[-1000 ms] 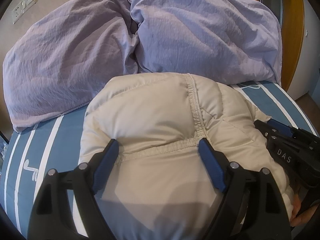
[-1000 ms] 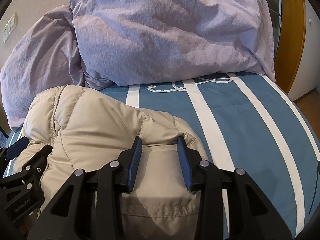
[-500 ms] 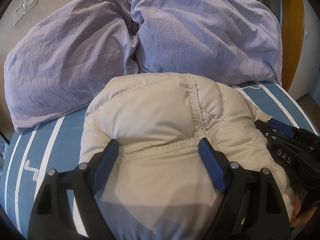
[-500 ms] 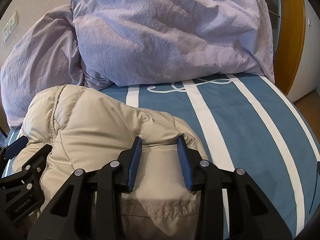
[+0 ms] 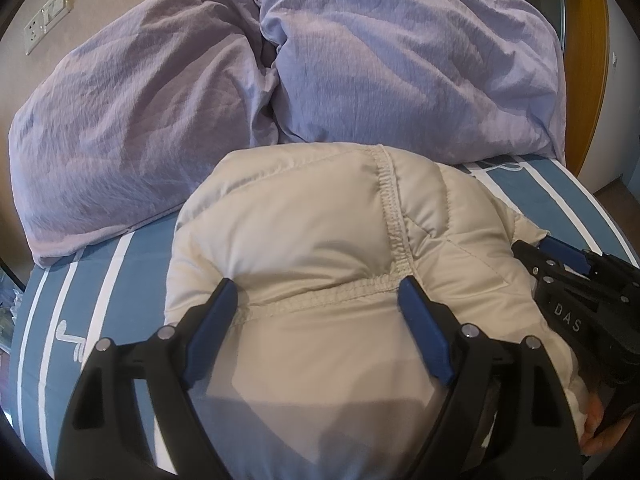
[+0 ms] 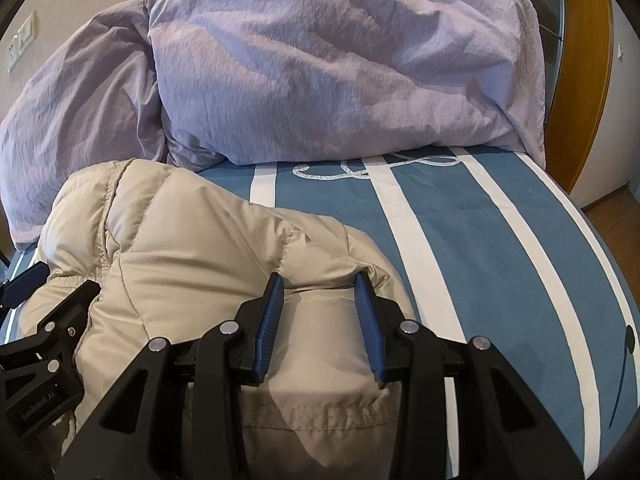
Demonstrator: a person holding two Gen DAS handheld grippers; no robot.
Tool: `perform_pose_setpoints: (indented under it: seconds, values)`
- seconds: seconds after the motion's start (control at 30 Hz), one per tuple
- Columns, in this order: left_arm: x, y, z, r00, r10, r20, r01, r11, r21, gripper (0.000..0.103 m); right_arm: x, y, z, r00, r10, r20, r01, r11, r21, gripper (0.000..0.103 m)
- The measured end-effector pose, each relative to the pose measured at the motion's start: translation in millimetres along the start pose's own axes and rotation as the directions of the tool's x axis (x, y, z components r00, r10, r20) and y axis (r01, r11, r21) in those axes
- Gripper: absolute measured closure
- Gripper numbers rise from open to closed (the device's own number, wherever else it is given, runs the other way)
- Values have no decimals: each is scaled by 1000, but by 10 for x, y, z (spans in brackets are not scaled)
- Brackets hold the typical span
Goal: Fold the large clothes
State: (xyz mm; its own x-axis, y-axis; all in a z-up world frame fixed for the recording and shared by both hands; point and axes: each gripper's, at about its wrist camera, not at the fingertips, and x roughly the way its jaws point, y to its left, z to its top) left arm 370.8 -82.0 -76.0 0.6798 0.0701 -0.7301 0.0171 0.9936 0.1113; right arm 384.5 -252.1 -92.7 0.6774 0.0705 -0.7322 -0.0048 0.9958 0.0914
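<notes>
A beige puffer jacket lies bunched on the blue and white striped bed; it also shows in the right wrist view. My left gripper is open wide, its blue pads resting on the jacket on either side of a stitched seam. My right gripper is partly open with a puffy fold of the jacket's right edge between its pads. The right gripper also shows at the right of the left wrist view. The left gripper shows at the left edge of the right wrist view.
Two lilac pillows lean against the wall behind the jacket. The striped bed cover extends right of the jacket. A wooden door frame stands at the far right, a wall socket at the upper left.
</notes>
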Motion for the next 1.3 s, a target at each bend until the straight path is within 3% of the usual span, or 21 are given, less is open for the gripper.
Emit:
perform_pose_setpoints:
  seconds: [0.17, 0.2, 0.23, 0.27, 0.37, 0.47, 0.57, 0.7, 0.8, 0.9, 1.03, 1.2, 1.3]
  values:
    - [-144, 62, 6, 999, -16, -32, 16, 1000, -5, 15, -129, -91, 19, 997, 52, -51, -52, 999, 2, 59]
    - [-191, 116, 18, 999, -23, -44, 23, 1000, -16, 14, -176, -142, 42, 996, 65, -65, -64, 998, 4, 52]
    - [-229, 146, 10, 998, -31, -52, 29, 999, -29, 14, -207, -194, 52, 996, 59, -73, -59, 998, 8, 35]
    - [-269, 187, 4, 997, -41, -60, 38, 998, -45, 14, -250, -292, 75, 995, 56, -78, -54, 998, 20, 28]
    - [-380, 365, -18, 994, -69, -84, 60, 993, -104, 14, -321, -470, 55, 989, 109, -96, -104, 993, 54, 26]
    - [-462, 483, -50, 992, -77, -98, 63, 989, -135, 14, -247, -629, 97, 962, 193, -192, -177, 979, 101, 16]
    - [-513, 576, -76, 990, -83, -117, 63, 984, -166, 14, -212, -689, 65, 936, 262, -235, -232, 961, 148, 7]
    - [-562, 609, -140, 987, -89, -136, 62, 980, -189, 14, -7, -859, -17, 861, 409, -302, -317, 896, 311, 1]
    - [-585, 622, -187, 985, -94, -147, 63, 977, -201, 13, 187, -932, -89, 789, 515, -336, -360, 829, 427, 1]
    - [-595, 630, -212, 983, -97, -154, 63, 975, -211, 13, 324, -920, -153, 733, 583, -350, -390, 782, 485, 1]
    - [-570, 676, -213, 978, -125, -169, 82, 967, -243, 12, 493, -833, -209, 680, 635, -368, -409, 744, 528, 1]
    - [-448, 860, -228, 957, -220, -191, 143, 926, -351, 10, 606, -634, -205, 622, 685, -379, -451, 710, 541, 1]
    - [-360, 960, -238, 943, -271, -194, 172, 895, -411, 9, 655, -559, -182, 613, 696, -374, -462, 700, 545, 1]
